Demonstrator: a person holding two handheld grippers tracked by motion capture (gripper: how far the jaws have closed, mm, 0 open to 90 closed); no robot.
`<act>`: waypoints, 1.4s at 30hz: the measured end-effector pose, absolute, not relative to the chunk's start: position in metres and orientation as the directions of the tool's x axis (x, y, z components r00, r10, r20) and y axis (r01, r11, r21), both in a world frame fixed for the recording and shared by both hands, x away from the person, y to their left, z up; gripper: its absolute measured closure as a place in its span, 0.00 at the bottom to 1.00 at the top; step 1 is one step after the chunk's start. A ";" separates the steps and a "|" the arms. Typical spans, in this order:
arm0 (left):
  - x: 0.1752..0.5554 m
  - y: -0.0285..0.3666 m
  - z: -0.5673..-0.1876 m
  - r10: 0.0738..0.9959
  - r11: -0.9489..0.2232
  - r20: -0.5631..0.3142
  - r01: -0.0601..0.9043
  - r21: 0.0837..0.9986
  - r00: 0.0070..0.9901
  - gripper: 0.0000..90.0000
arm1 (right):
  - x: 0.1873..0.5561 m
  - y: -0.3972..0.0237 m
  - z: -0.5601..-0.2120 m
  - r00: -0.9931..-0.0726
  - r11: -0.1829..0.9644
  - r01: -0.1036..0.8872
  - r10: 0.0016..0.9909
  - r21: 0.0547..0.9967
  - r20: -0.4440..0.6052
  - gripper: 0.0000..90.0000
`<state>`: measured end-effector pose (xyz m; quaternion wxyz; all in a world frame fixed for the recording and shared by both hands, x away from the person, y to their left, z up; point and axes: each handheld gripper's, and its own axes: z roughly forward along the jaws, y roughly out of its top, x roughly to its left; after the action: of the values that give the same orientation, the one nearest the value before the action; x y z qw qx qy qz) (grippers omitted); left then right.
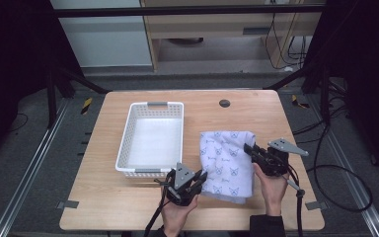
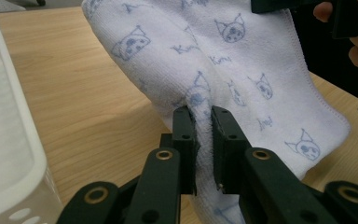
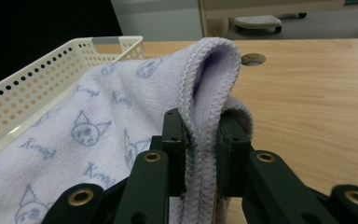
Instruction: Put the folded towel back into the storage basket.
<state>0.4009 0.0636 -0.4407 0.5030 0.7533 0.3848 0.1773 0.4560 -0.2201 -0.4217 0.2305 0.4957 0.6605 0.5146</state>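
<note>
towel: white with blue cat-face print, right half of tabletop, near front edge, just right of basket | left gripper: jaws clamped on towel's front-left edge | right gripper: jaws clamped on a fold of towel's right hem | basket: white, perforated, left of centre

Even, soft light falls from above on my light wooden surface, with faint shadows and no glare; the room around it is dark. In my left gripper view, the white perforated plastic basket blurs at the edge.
</note>
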 end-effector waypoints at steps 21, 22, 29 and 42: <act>0.404 0.073 -0.411 0.761 -0.186 -0.098 0.361 0.914 0.642 0.89 | 0.456 -0.204 -0.386 -0.419 0.014 0.365 0.895 0.931 0.151 0.85; 0.405 0.074 -0.409 0.760 -0.188 -0.096 0.358 0.915 0.643 0.89 | 0.456 -0.203 -0.384 -0.420 0.012 0.362 0.894 0.932 0.152 0.85; 0.409 0.081 -0.394 0.763 -0.179 -0.091 0.345 0.921 0.640 0.89 | 0.459 -0.198 -0.373 -0.424 0.015 0.342 0.895 0.939 0.140 0.85; 0.413 0.094 -0.369 0.754 -0.167 -0.084 0.314 0.935 0.651 0.89 | 0.459 -0.188 -0.348 -0.434 -0.001 0.293 0.891 0.956 0.134 0.85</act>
<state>0.4132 0.0939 -0.3693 0.5336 0.7354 0.3631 0.2066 0.4594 -0.1876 -0.3477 0.2759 0.4547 0.6508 0.5418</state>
